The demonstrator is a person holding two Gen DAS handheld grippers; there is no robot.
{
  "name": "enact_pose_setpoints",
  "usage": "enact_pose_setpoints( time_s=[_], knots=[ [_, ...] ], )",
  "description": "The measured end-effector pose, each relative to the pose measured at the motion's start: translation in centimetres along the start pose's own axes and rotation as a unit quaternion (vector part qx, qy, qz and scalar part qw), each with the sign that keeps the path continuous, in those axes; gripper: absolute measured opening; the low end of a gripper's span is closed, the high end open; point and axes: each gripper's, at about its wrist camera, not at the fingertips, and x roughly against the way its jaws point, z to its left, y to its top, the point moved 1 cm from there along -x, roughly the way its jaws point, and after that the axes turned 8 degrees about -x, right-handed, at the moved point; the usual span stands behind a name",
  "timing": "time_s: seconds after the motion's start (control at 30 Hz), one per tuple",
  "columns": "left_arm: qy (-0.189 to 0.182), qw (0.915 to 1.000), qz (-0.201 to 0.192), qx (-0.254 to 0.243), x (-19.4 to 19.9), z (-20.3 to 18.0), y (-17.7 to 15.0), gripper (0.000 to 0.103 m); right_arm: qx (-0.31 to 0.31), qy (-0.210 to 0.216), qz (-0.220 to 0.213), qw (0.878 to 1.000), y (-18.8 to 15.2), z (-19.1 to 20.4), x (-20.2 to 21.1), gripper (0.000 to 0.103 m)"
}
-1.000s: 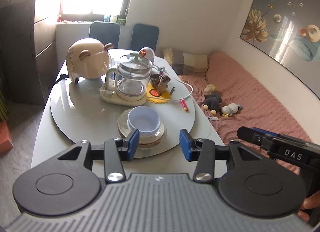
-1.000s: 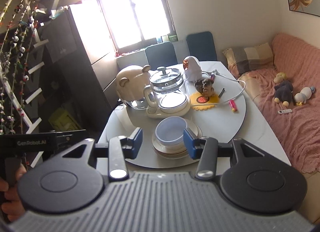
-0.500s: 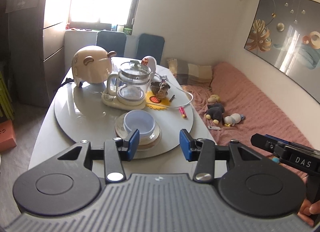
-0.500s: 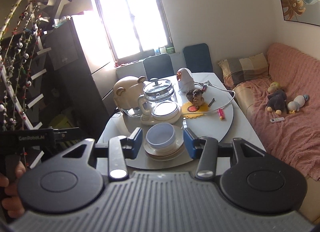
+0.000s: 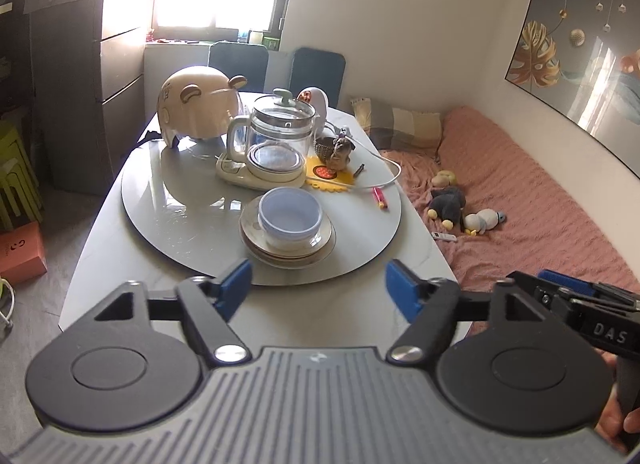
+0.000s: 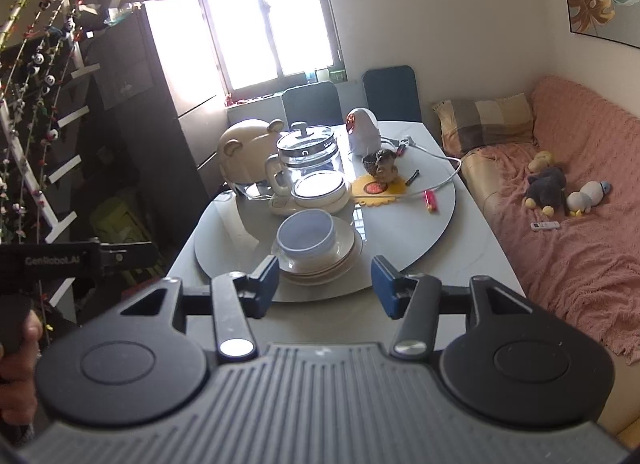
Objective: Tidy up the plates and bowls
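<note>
Pale blue round bowls (image 5: pixel 290 213): one, on top of the plate stack.
Cream, gold-rimmed round plates (image 5: pixel 286 246): a stack of several; exact count cannot be told.
Clear glass kettles with cream base (image 5: pixel 276 135): one.
Cream bear-eared domed containers (image 5: pixel 198 105): one.
Dark blue chair backs (image 5: pixel 318 69): two.
Soft toys on the pink cover (image 5: pixel 450 201): three.
Two-finger grippers with blue pads (image 5: pixel 318 290): two.

I am looking into a home, a living and dining room. I see a dining table (image 5: pixel 96 272) with a glass kettle (image 5: pixel 280 135), a sofa (image 5: pixel 520 199) under a pink cover with soft toys (image 5: pixel 450 201), a framed picture (image 5: pixel 576 63) on the wall, and a bright window (image 6: pixel 272 19).
</note>
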Motion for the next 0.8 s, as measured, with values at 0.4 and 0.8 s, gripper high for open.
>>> enact_pose_setpoints(
  time_s=[0.4,0.8],
  knots=[
    [0.011,0.9998,0.016,0.009,-1.2,1.3,-0.1,0.098,-0.006,-0.031,0.016,0.999,0.0,0.0,-1.1,0.089],
    [0.033,0.9988,0.03,0.019,-2.1,2.1,1.0,0.099,-0.001,-0.031,0.028,0.999,1.0,0.4,-2.7,0.089]
  ],
)
